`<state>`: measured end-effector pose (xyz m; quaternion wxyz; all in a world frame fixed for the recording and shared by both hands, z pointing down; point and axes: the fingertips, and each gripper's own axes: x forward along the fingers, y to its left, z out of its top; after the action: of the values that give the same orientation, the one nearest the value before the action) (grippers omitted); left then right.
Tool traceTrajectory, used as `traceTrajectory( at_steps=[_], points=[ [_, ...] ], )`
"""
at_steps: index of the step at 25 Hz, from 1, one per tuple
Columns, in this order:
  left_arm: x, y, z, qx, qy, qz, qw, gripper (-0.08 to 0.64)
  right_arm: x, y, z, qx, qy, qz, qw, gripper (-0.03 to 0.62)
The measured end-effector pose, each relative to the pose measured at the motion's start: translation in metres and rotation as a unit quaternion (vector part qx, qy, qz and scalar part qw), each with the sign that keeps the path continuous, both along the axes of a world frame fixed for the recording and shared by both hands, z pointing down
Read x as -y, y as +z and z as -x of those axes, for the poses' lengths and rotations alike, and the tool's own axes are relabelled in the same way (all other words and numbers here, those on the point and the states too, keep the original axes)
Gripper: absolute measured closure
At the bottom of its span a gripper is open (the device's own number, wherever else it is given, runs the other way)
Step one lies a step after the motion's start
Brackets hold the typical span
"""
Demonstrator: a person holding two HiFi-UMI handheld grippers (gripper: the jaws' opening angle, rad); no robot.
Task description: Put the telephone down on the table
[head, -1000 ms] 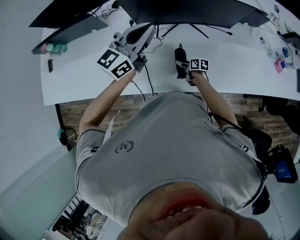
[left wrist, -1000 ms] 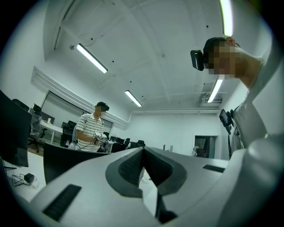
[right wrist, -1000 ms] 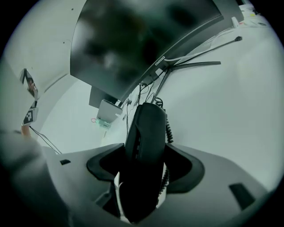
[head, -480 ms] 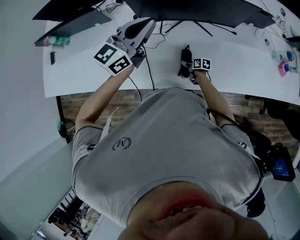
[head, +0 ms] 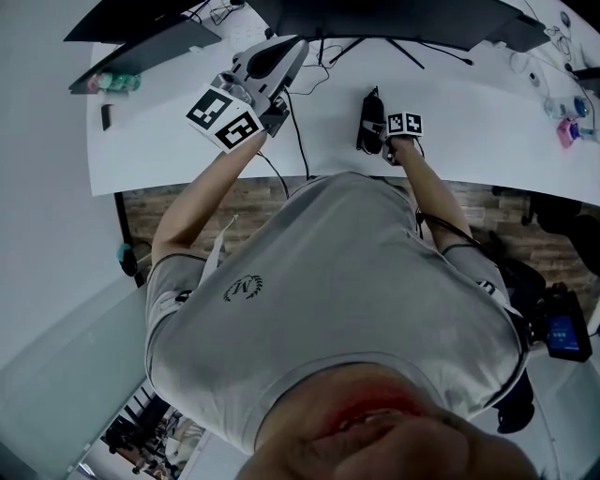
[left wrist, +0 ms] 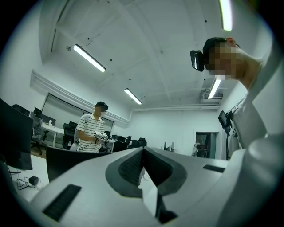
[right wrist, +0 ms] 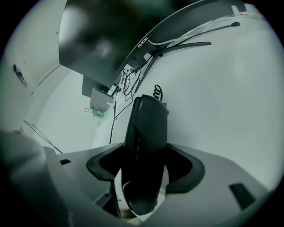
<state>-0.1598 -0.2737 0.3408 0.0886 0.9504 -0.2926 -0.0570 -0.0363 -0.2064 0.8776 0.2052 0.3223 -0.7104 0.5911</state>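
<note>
The black telephone handset (head: 371,120) is over the white table (head: 487,122), just past its near edge, with my right gripper (head: 380,139) shut on it. In the right gripper view the handset (right wrist: 146,128) stands between the two jaws of the right gripper (right wrist: 144,177), and its coiled cord (right wrist: 156,91) runs off its far end. Whether it rests on the tabletop I cannot tell. My left gripper (head: 281,56) is held up over the table's left part. In its own view the left gripper (left wrist: 144,175) points at the ceiling, jaws together with nothing between them.
A dark monitor (head: 394,19) stands at the table's far side, its stand legs (right wrist: 191,44) spread on the tabletop. Cables (head: 300,141) trail toward the near edge. Small items lie at the far left (head: 112,82) and far right (head: 567,117). Another person (left wrist: 91,128) stands across the room.
Both grippers have shifted slightly toward the far side of the table, the right one still carrying the handset. In the last half second almost nothing has moved.
</note>
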Motion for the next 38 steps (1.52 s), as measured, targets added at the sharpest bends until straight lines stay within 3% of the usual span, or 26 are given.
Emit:
traceTrajectory(
  at_steps=[5,15,24,29,31,38],
  points=[
    [-0.002,0.000,0.001,-0.002,0.000,-0.001,1.0000,0.551,-0.007,0.001,0.003,-0.012,-0.076,-0.022,0.997,0.301],
    [0.002,0.004,0.000,-0.005,-0.009,0.005,0.9999,0.551,-0.018,-0.002,-0.011,-0.045,-0.134,-0.048,0.989,0.299],
    [0.003,0.015,-0.003,-0.011,-0.007,0.011,0.9999,0.551,-0.020,-0.015,-0.028,-0.038,-0.124,-0.058,0.990,0.299],
    [0.004,0.019,-0.015,-0.016,0.002,0.014,0.9998,0.551,-0.011,-0.023,-0.044,-0.081,-0.141,-0.098,0.982,0.301],
    [0.004,0.021,-0.020,-0.017,0.008,0.014,0.9997,0.551,-0.015,-0.020,-0.044,-0.082,-0.148,-0.094,0.981,0.307],
    [-0.001,0.018,-0.020,-0.018,0.004,0.018,0.9997,0.551,-0.023,-0.015,-0.046,-0.060,-0.111,-0.079,0.989,0.313]
  ],
)
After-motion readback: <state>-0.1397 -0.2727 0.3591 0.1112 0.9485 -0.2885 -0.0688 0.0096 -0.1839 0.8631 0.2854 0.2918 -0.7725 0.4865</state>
